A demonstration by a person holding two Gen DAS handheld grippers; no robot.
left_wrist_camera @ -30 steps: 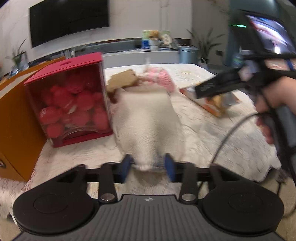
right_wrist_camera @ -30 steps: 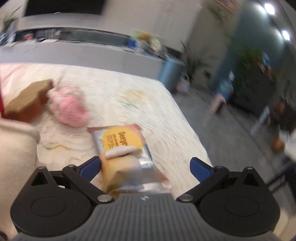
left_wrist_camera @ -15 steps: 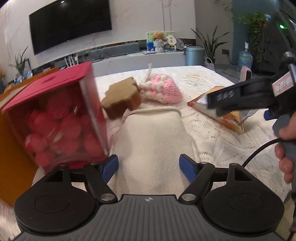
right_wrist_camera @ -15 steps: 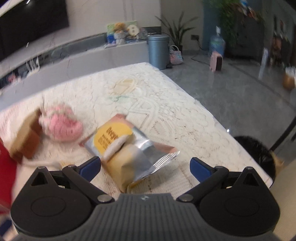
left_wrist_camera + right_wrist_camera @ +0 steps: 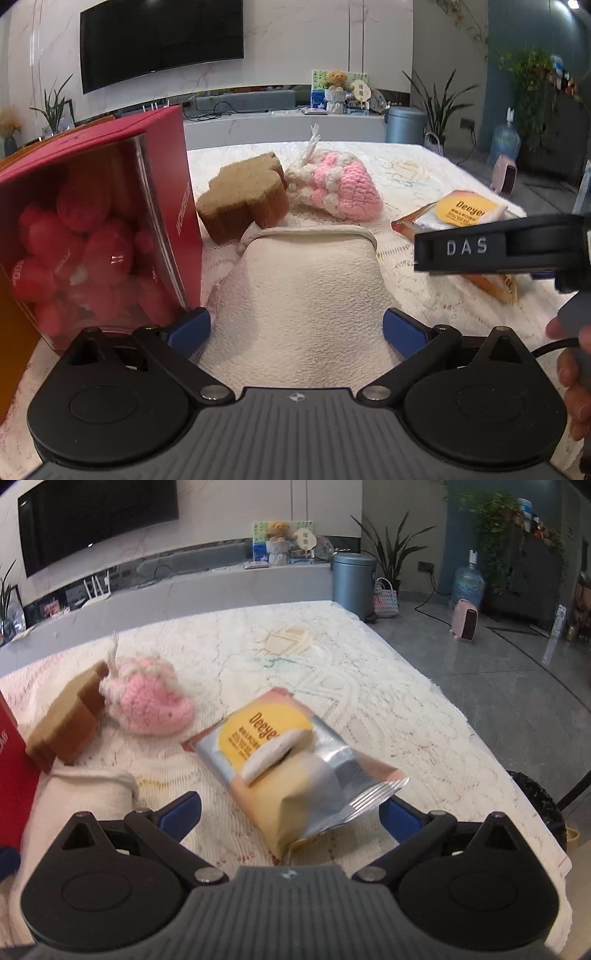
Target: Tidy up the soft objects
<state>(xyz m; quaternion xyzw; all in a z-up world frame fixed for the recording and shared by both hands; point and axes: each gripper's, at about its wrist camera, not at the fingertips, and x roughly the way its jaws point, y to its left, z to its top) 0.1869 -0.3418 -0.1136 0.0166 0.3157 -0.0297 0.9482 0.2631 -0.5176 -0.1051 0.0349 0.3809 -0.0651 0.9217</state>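
Lace tablecloth [image 5: 424, 314]: my left gripper [image 5: 297, 326] is opening off the cream pouch [image 5: 303, 295]; right gripper [image 5: 290, 814], jaws apart, is straddling the snack packet [image 5: 295, 771] (closing comes next, I judge).

Left tongs [image 5: 295, 328]: black arms, blue pads, silver screws; "DAS" lettering, perhaps partial.

The right gripper [image 5: 495, 247] hides part of the snack packet [image 5: 461, 216]; the red box [image 5: 96, 236] is cut off.

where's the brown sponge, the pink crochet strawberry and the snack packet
brown sponge [image 5: 242, 192]: left wrist view, on its flat top face
pink crochet strawberry [image 5: 349, 186]: left wrist view, on its pink knitted body
snack packet [image 5: 258, 734]: right wrist view, on its yellow label
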